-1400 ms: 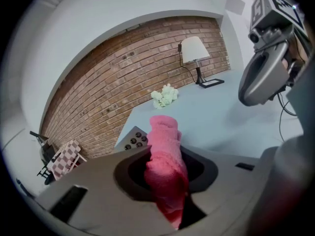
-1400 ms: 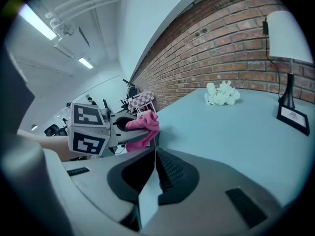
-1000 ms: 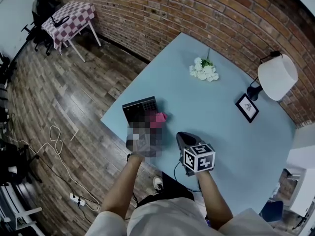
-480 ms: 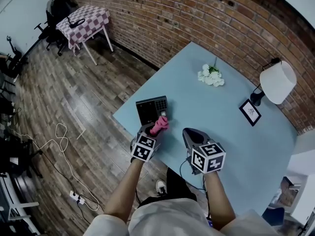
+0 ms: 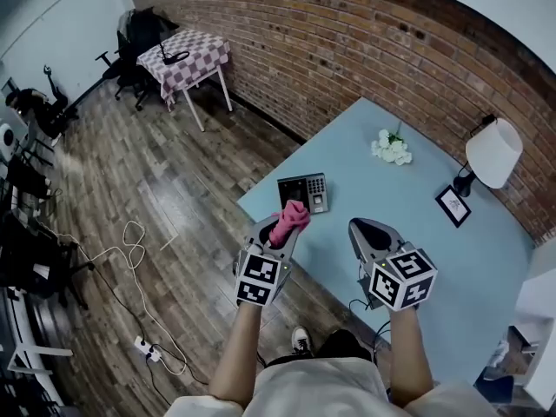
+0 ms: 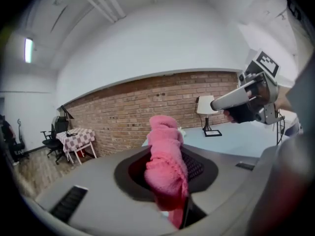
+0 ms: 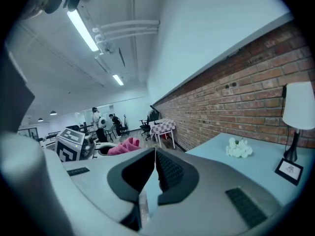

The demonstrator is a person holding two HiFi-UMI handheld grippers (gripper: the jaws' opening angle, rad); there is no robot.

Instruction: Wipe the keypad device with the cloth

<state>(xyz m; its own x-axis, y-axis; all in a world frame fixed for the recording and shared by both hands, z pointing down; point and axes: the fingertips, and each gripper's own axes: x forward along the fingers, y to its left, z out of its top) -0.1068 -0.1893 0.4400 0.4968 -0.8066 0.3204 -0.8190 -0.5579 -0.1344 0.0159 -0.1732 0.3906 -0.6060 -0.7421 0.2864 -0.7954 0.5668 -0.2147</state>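
Observation:
The dark keypad device [image 5: 303, 193] lies near the left corner of the light blue table [image 5: 417, 207]. My left gripper [image 5: 284, 229] hovers just in front of it, shut on a pink cloth [image 5: 289, 220] that sticks out past the jaws. In the left gripper view the cloth [image 6: 165, 167] fills the gap of the left gripper [image 6: 166, 150], and the keypad device is hidden. My right gripper [image 5: 368, 233] is held above the table to the right, jaws closed on nothing. Its own view shows the right gripper [image 7: 155, 150] with its pads touching.
White flowers [image 5: 392, 148], a small picture frame [image 5: 453, 205] and a white lamp [image 5: 493, 152] stand along the brick wall side. A checked table [image 5: 185, 55] and chairs stand on the wooden floor. A cable [image 5: 130, 250] lies on the floor left of the table edge.
My left gripper with the pink cloth has shifted from the keypad device's right side towards its front left. Both grippers look larger and higher. The head view has swung.

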